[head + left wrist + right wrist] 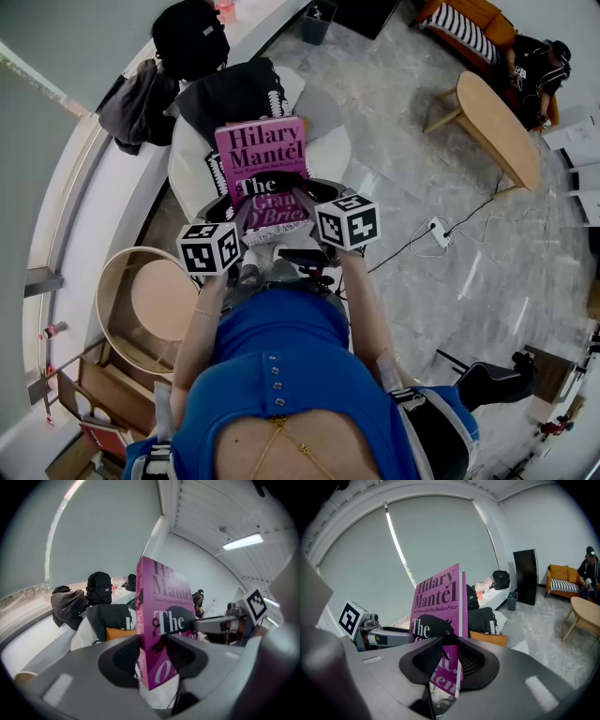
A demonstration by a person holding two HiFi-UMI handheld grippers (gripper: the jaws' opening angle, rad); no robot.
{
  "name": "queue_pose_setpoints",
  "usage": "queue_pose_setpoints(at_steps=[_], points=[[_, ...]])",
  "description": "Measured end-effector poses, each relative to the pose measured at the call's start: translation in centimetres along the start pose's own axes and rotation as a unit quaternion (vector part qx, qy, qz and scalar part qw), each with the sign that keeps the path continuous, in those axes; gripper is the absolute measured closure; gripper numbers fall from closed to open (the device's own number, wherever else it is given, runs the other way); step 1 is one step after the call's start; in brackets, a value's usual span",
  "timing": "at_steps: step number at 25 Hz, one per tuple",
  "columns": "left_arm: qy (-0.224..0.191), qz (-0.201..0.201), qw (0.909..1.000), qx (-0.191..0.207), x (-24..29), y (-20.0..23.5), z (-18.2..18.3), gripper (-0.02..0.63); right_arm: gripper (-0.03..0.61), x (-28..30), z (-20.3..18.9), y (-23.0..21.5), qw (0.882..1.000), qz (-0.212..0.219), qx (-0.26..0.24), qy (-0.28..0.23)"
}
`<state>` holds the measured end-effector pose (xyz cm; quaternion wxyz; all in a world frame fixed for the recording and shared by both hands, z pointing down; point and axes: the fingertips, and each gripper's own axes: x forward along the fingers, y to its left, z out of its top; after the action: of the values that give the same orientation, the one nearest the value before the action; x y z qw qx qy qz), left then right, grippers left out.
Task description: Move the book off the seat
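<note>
Book (262, 161): pink paperback, held upright with the front cover facing the person, gripped low down on both side edges.
Left gripper (152, 648): fingers (123, 656) partly closed across the spine edge, one on each cover; the book's lower corner hangs free just below them.
Right gripper (449, 654): fingers (473, 660) partly closed across the page edge, with most of the cover rising above them.
Between the grippers: each one's marker cube shows across the book in the other's view.
Seat (330, 141): white and round, beyond and below the fingertips, behind the book.
Black cushion (239, 92): on the seat, beyond the book.
Backpack (190, 37): farther off, on the window ledge (112, 187).
Wooden table (497, 127): well away to the right of the right fingers.
</note>
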<state>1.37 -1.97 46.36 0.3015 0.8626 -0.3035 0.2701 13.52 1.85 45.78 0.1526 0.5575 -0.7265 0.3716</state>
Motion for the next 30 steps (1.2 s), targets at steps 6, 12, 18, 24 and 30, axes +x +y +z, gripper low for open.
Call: queue_pose_setpoints(at_steps=[6,12,18,24,30], points=[[-0.001,-0.001,1.0,-0.003,0.2,-0.1,-0.1,0.442,0.477,0.0,-0.1,-0.2,1.0,-0.001,-0.002,0.001],[-0.003,0.002,1.0,-0.009,0.3,-0.1,-0.3,0.442,0.477,0.1,-0.1,-0.3,1.0,0.002,-0.006,0.003],[-0.013,0.027,0.999,-0.032,0.3,-0.3,-0.6,0.442,0.477,0.4,0.4,-0.6,0.999,0.027,-0.03,0.016],[-0.041,0.074,0.993,-0.082,-1.9,2.0,-2.0,0.442,0.477,2.7,0.7,2.1,0.993,0.079,-0.08,0.041],[-0.065,0.114,0.9831,-0.128,-5.5,5.3,-3.8,0.442,0.477,5.3,0.7,6.8,0.983,0.117,-0.126,0.062]])
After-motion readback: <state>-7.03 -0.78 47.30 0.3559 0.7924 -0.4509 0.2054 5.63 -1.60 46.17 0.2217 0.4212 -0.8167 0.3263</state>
